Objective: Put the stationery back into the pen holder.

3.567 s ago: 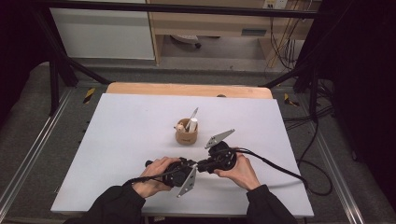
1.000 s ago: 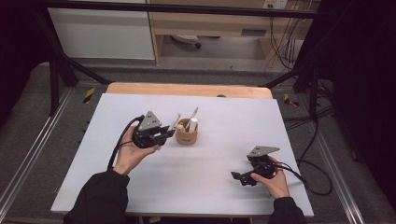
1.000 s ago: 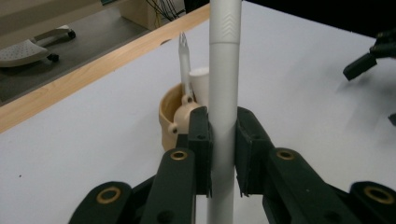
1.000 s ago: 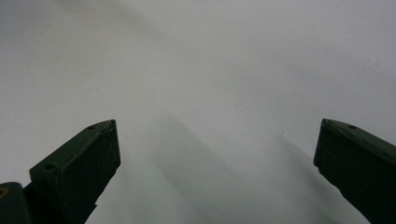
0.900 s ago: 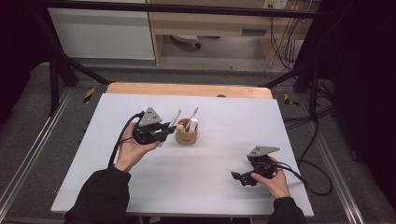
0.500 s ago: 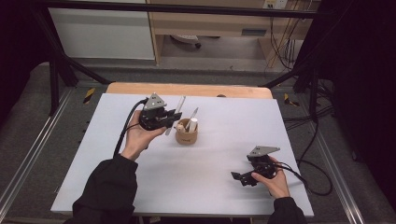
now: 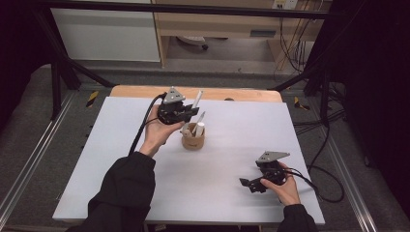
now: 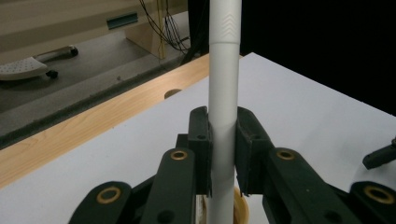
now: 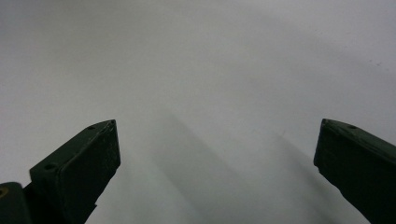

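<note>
Left gripper [image 7: 191,112] is raised above the far half of the white surface [image 7: 121,159], its jaws clamped on a white pen [image 8: 223,93]; in the left gripper view the two black pads press the pen's barrel from either side, with most of the barrel rising beyond the jaws and past the top of the frame, and a shorter length running back below the pads. In the high view the pen [image 7: 197,100] sticks out past the jaw tips at a tilt, pointing toward the far wooden edge [image 7: 241,94] of the surface. A small tan cup [image 7: 193,140] stands on the surface just below and in front of these jaws; its rim [image 8: 240,210] shows as a pale yellow arc right behind the pads in the left gripper view, and the pen's lower end sits over it, though whether it touches the cup cannot be told. Two more white pens [image 7: 198,129] lean inside the cup, near the jaws but apart from them. Right gripper [image 7: 247,183] rests low at the near right of the surface, well apart from the cup and the held pen; its jaws stand wide, one at each lower corner of the right gripper view, with bare white surface [image 9: 201,93] between and ahead of them and nothing held. The right gripper's cable [image 7: 314,181] trails off behind it
</note>
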